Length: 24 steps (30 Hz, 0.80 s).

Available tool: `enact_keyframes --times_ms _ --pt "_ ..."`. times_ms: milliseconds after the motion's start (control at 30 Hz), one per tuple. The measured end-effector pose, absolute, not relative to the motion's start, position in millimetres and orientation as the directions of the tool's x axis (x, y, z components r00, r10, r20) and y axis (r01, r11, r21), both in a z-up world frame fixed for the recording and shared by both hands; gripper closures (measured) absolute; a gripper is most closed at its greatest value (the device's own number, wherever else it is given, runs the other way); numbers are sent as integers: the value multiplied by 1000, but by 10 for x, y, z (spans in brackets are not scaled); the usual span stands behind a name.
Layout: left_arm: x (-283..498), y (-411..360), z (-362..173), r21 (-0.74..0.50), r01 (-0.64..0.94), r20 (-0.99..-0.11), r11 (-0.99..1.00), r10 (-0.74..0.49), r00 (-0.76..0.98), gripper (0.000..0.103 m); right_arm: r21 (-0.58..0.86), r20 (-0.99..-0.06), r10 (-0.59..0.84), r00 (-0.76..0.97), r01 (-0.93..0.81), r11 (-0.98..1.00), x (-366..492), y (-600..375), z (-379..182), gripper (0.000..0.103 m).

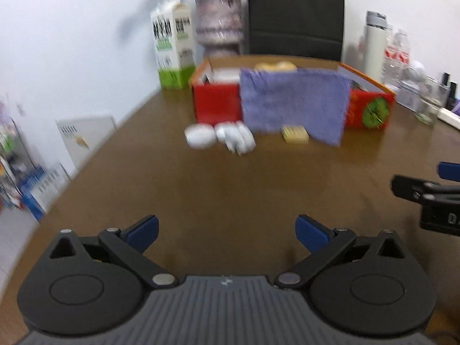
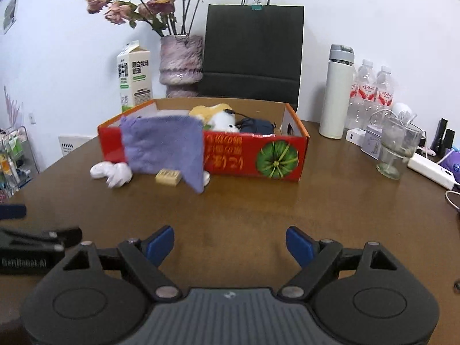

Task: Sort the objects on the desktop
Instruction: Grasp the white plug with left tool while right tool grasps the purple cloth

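Observation:
A red cardboard box [image 2: 253, 155] [image 1: 215, 103] stands on the brown table and holds a yellow and white soft toy [image 2: 221, 118] and a dark pouch [image 2: 256, 126]. A purple cloth [image 2: 164, 149] [image 1: 293, 103] hangs over its front wall. In front lie white crumpled objects [image 2: 112, 172] [image 1: 221, 135] and a small beige block [image 2: 168, 176] [image 1: 294, 134]. My left gripper [image 1: 227, 231] is open and empty, well short of them. My right gripper [image 2: 230, 244] is open and empty. Each gripper shows at the other view's edge.
Behind the box stand a milk carton [image 2: 134, 76], a vase of dried roses [image 2: 179, 60] and a black paper bag [image 2: 253, 54]. At the right are a white flask [image 2: 337, 92], water bottles [image 2: 371, 92], a glass [image 2: 396, 146] and a power strip [image 2: 431, 169].

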<state>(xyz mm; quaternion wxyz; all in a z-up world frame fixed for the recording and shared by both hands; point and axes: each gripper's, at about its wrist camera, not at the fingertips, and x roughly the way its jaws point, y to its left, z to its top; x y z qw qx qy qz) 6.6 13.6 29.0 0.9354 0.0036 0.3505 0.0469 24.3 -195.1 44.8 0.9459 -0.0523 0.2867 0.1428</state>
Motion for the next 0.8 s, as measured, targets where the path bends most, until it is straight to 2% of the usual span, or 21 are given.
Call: enact_keyframes --times_ms 367,467,567,700,800 --pt "-28 150 191 16 -94 -676 995 80 732 0 -55 -566 256 784 -346 937 -114 -1903 364 20" --pt "30 133 235 25 -69 -663 997 68 745 0 -74 -539 262 801 -355 932 -50 -1917 416 20" --pt "209 150 355 42 -53 -641 998 67 765 4 -87 -486 271 831 -354 931 120 -1957 546 20" --pt "540 148 499 62 -45 -595 997 74 800 18 -140 -430 259 865 -347 927 510 -1880 695 22" --pt "879 133 464 98 -47 -605 994 97 791 41 -143 -414 293 862 -380 914 804 -1730 758 33"
